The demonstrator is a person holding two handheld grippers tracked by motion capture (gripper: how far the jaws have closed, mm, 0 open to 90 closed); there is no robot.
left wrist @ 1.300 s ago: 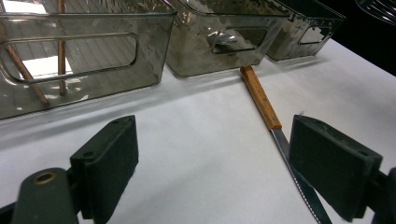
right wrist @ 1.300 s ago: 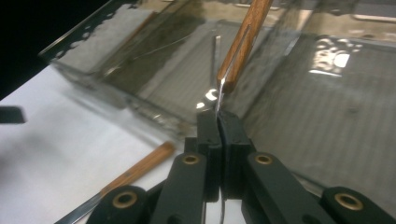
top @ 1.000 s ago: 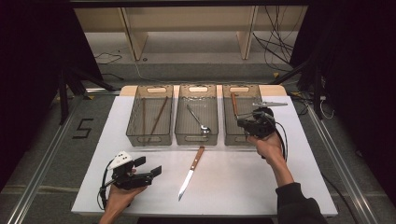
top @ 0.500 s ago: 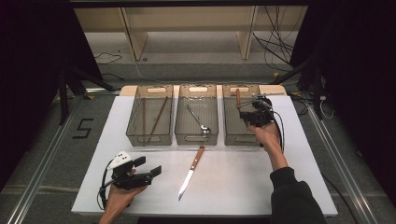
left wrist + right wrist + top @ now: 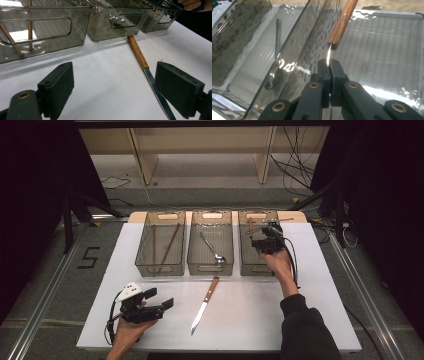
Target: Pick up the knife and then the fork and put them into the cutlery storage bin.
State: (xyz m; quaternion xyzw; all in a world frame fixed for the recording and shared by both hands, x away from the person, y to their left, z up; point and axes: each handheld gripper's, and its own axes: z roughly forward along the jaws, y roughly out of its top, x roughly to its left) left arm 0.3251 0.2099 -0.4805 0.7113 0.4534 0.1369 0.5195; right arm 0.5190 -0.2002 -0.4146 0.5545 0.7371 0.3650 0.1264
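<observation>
In the high view, three smoked-plastic bins stand in a row at the far side of the white desk (image 5: 330, 305); taking the middle bin (image 5: 210, 268) as the landmark, the right gripper (image 5: 263, 241) hangs over the right-hand bin (image 5: 243, 266) just beside it, carrying a wooden-handled knife (image 5: 250, 225) whose handle points away toward the bin's far end. A second knife (image 5: 204, 304) lies on the desk in front of the middle bin, handle toward the bin and blade toward the person, and the left gripper (image 5: 159, 306) rests on the desk to the left of that blade. The left-hand bin (image 5: 160, 269) holds brown sticks, and the middle bin a spoon (image 5: 212, 249). In the left gripper view, the fingers (image 5: 58, 86) stand wide apart with nothing between them, and the second knife (image 5: 140, 56) runs from the foot of the middle bin (image 5: 110, 33) toward the right finger, apart from it. In the right gripper view, the fingers (image 5: 335, 71) are pressed together on the thin blade of the held knife (image 5: 343, 21), which hangs inside the right-hand bin (image 5: 387, 50), seemingly just clear of its ribbed floor; the spoon (image 5: 276, 50) shows through the wall in the middle bin. The step in hand looks like placing this knife in its bin: the next move calls for lowering it flat onto the floor and parting the fingers, after which the knife on the desk is left to sort.
</observation>
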